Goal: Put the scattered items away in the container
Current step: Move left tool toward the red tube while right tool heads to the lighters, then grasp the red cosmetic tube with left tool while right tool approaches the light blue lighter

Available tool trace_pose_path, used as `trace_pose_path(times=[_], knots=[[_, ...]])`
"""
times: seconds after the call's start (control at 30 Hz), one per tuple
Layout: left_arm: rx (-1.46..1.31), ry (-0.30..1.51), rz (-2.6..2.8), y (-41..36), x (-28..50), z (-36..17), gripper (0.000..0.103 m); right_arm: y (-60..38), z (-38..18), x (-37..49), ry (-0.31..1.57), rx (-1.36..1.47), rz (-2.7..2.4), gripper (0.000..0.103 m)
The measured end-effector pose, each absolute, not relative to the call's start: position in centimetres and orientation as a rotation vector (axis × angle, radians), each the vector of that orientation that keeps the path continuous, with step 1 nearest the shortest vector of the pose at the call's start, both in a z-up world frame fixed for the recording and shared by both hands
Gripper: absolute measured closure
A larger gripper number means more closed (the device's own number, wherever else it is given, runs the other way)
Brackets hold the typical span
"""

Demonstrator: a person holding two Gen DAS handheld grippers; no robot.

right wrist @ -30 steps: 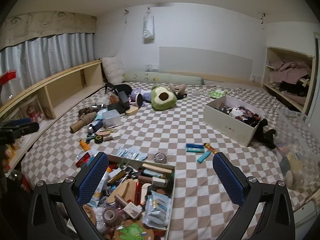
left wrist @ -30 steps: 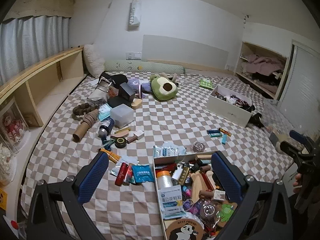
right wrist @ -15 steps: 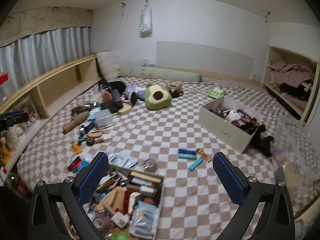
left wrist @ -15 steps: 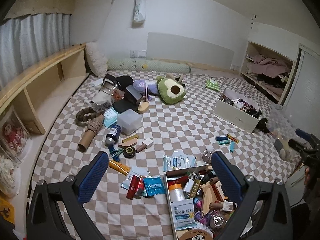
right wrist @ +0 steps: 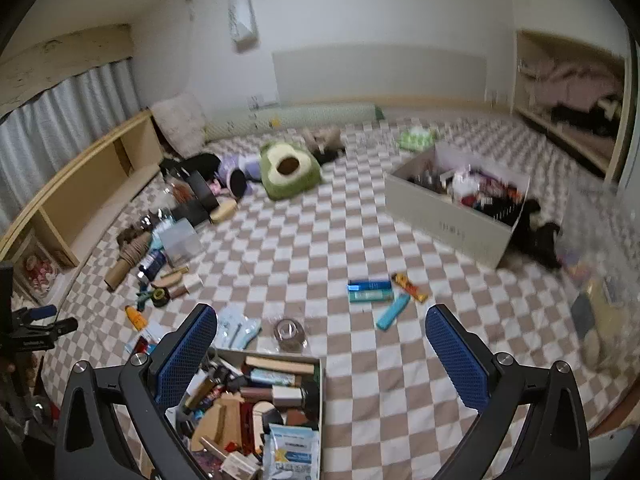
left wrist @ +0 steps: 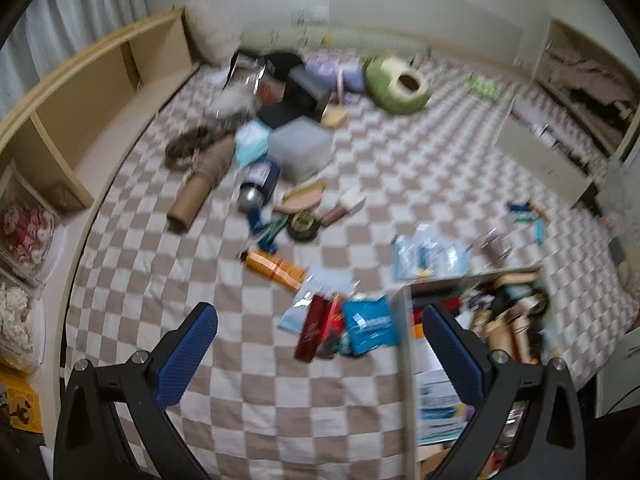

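Left wrist view is smeared by blur: the left gripper (left wrist: 320,340) hangs above the checked bedspread (left wrist: 200,280), tilted down at it, its 2 blue-padded fingers (left wrist: 188,352) spread wide with nothing between them. The container (left wrist: 406,360), an open cardboard box already crowded with small goods, sits at the lower right, its near wall just inside the right finger. Just left of that wall lie a teal packet (left wrist: 370,324) and 2 dark red tubes (left wrist: 316,330), the tubes' long axes running roughly up and down the frame, slightly tilted. Further from the container, up and left, an orange bottle (left wrist: 276,268) lies on its side, its long axis running diagonally, and a cardboard tube (left wrist: 190,204) lies beyond it, open end toward the camera. In the right wrist view the right gripper (right wrist: 320,354) is held over the far end of the same container (right wrist: 318,376), fingers equally far apart and empty. Beyond the container to the right lie 2 blue lighters (right wrist: 370,291) side by side, long axes across the frame, and a lighter-blue 1 (right wrist: 394,311) angled diagonally. A larger white box (right wrist: 444,216) stands further back on the bedspread.
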State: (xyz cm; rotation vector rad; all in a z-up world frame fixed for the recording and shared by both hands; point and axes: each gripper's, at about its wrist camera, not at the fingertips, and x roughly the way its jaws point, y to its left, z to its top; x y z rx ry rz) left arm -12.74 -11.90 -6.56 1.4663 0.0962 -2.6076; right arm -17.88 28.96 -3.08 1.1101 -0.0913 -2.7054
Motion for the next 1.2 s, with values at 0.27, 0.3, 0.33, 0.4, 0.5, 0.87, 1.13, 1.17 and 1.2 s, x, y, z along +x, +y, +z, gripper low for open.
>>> trace_pose_path(times=[0.27,0.3,0.33,0.4,0.5,0.87,1.13,1.17,1.2], knots=[[1.667,0.038,-2.573,-10.9,-14.2,-12.0,0.002,31.3,-6.5,-19.7,-0.179,1.282,-2.674,0.0],[1.691,0.026,-2.575,-10.5,-14.5,-12.5,0.004,31.4,-6.9,-19.9,-0.191,1.303,-2.666,0.0],[1.722,0.004,-2.579,-10.1,-14.7,-13.2,0.006,31.6,-7.4,-20.0,-0.202,1.325,-2.657,0.0],[1.774,-0.035,-2.576,-9.6,-15.1,-14.2,0.013,31.9,-8.1,-20.2,-0.215,1.365,-2.644,0.0],[1.853,-0.062,-2.537,-9.6,-15.5,-16.2,0.017,32.4,-9.2,-20.2,-0.211,1.414,-2.638,0.0],[1.961,-0.365,-2.343,-11.5,-15.5,-22.1,0.02,33.2,-10.5,-20.6,-0.226,1.477,-2.61,0.0],[1.764,-0.303,-2.332,-15.2,-17.1,-22.0,0.02,32.2,-10.5,-20.8,-0.2,1.475,-2.585,0.0],[1.736,-0.295,-2.334,-15.5,-17.5,-21.8,0.02,32.1,-10.5,-20.9,-0.199,1.476,-2.584,0.0],[1.706,-0.285,-2.336,-15.8,-17.9,-21.7,0.02,32.1,-10.6,-20.9,-0.199,1.478,-2.582,0.0]])
